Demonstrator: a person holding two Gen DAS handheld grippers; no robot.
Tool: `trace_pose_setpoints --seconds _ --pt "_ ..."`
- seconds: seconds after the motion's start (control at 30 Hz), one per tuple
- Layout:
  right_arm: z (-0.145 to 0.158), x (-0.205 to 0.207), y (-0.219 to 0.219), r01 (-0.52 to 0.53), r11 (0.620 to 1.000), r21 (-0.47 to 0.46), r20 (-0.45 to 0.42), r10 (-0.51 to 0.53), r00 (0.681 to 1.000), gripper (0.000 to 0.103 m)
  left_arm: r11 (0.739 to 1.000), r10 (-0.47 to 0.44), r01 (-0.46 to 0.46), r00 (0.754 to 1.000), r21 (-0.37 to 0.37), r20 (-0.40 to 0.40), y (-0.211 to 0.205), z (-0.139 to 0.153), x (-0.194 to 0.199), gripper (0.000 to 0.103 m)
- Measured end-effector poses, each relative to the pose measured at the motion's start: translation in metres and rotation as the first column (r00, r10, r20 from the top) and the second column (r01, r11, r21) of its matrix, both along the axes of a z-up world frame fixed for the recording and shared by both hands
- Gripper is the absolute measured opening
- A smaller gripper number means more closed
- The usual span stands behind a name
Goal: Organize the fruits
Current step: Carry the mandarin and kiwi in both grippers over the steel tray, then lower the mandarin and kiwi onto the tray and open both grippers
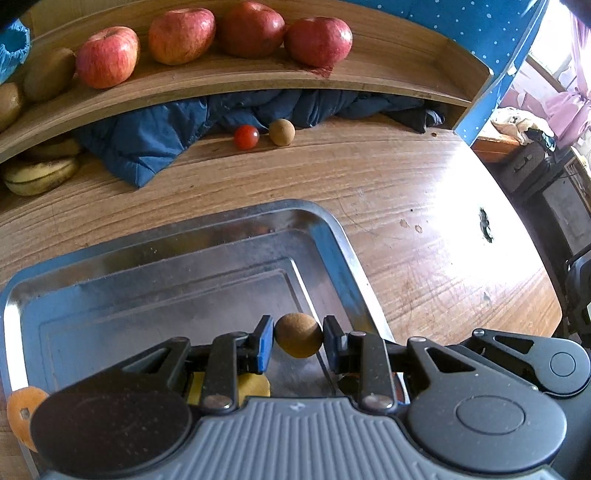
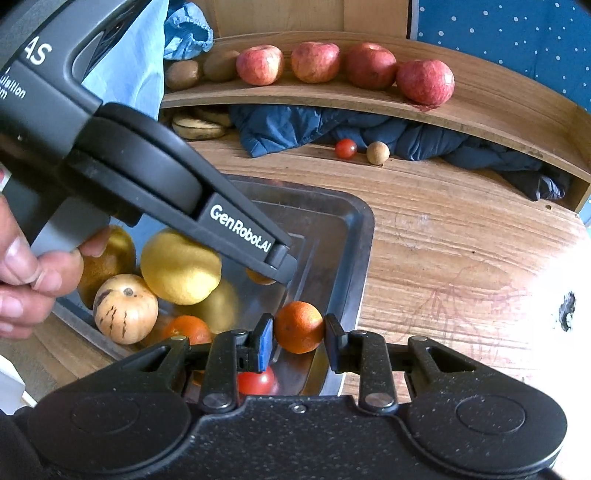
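In your left wrist view, your left gripper (image 1: pixel 298 341) has its jaws closed on a small brown fruit (image 1: pixel 298 335), held above the right part of the metal tray (image 1: pixel 343 243) on the bench (image 1: pixel 424 221). Four apples (image 1: pixel 251 29) line the wooden shelf (image 1: pixel 369 77) beyond.

In your right wrist view, your right gripper (image 2: pixel 298 341) has its jaws gripping an orange (image 2: pixel 298 326) over the tray's near corner; a yellow fruit (image 2: pixel 181 267) and a striped pale fruit (image 2: pixel 123 308) lie in the tray to its left.
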State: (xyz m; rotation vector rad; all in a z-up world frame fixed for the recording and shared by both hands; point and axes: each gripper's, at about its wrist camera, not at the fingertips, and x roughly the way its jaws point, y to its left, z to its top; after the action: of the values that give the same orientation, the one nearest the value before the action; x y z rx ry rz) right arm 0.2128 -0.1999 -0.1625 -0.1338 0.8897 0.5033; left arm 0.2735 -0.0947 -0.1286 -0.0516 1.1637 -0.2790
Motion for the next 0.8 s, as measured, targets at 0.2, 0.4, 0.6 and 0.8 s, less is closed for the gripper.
trace_pose_setpoints --seconds 0.2,0.4,0.6,0.8 --pt "0.001 -0.005 -0.001 -0.001 1.000 -0.001 -0.002 0.001 1.000 0.031 1.000 -0.011 0.011 1.000 0.012 -0.002 -0.004 0.002 -0.003 0.031" --pt "0.001 -0.011 -0.002 0.000 1.000 0.001 0.000 0.000 1.000 0.031 1.000 -0.020 0.020 1.000 0.023 -0.003 -0.009 0.001 -0.006 0.031" --pt "0.002 -0.014 -0.003 0.001 1.000 0.001 0.002 -0.001 1.000 0.031 0.999 -0.035 0.035 0.999 0.029 -0.007 -0.012 0.001 -0.008 0.031" --pt "0.002 -0.015 -0.006 0.010 1.000 0.006 0.002 -0.010 1.000 0.031 0.998 -0.042 0.042 0.999 0.035 -0.011 -0.013 0.001 -0.010 0.031"
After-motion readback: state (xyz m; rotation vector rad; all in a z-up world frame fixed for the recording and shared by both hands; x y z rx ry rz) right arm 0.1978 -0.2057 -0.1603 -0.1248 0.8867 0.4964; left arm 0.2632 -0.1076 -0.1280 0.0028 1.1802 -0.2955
